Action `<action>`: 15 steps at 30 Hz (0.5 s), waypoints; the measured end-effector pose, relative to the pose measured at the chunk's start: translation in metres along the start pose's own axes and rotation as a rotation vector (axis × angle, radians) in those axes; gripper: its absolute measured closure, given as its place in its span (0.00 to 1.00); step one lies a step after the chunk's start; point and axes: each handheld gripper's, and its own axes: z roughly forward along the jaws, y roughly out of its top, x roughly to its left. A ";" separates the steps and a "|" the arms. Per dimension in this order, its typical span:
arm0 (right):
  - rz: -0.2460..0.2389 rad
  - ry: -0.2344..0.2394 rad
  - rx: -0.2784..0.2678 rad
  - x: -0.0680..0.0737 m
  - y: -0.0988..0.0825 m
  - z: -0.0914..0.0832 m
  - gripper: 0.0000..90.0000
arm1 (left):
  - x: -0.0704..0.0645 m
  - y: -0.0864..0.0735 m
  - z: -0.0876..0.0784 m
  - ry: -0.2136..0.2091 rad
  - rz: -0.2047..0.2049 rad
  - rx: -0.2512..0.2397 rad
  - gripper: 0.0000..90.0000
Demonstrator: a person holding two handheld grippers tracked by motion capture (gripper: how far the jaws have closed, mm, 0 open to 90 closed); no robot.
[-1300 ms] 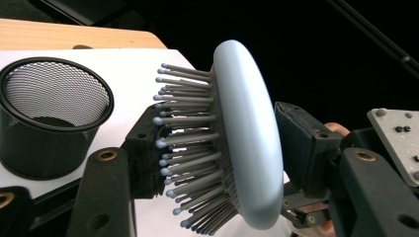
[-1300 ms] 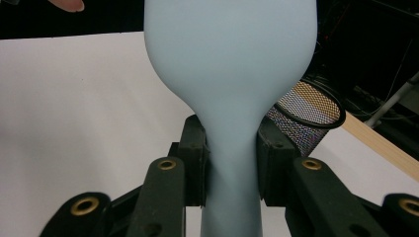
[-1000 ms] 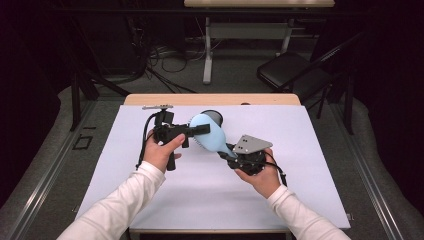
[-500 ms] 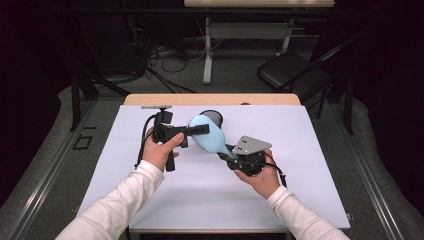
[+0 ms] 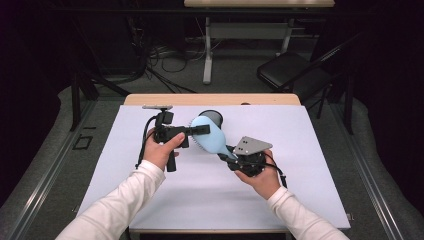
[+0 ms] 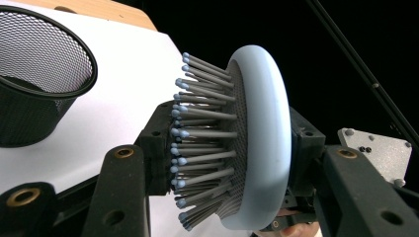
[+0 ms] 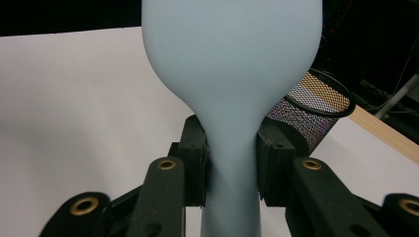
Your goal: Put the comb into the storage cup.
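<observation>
Behind the blue hairbrush (image 5: pixel 209 136), a black mesh cup (image 5: pixel 212 117) stands upright.

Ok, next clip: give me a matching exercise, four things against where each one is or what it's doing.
Things:
1. left claw
2. right claw
3. mesh cup
4. white sheet

States:
A. covers the tabletop
B. shut on the hairbrush handle
C. stands behind the brush head
D. clamps the brush head, bristles to back

Pairs: 1-D, 2-B, 3-C, 4-A

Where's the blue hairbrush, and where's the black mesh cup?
hairbrush (image 6: pixel 262 138), left gripper view, on its pale blue rim.
mesh cup (image 6: pixel 34 64), left gripper view, on its mesh wall.
</observation>
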 end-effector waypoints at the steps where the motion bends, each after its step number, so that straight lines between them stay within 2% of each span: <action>1: 0.001 0.000 0.001 0.000 0.000 0.000 0.76 | 0.000 0.000 0.000 -0.002 -0.004 -0.001 0.55; 15: 0.013 0.001 0.002 -0.001 -0.001 0.000 0.75 | 0.003 0.002 0.004 -0.009 -0.042 0.005 0.56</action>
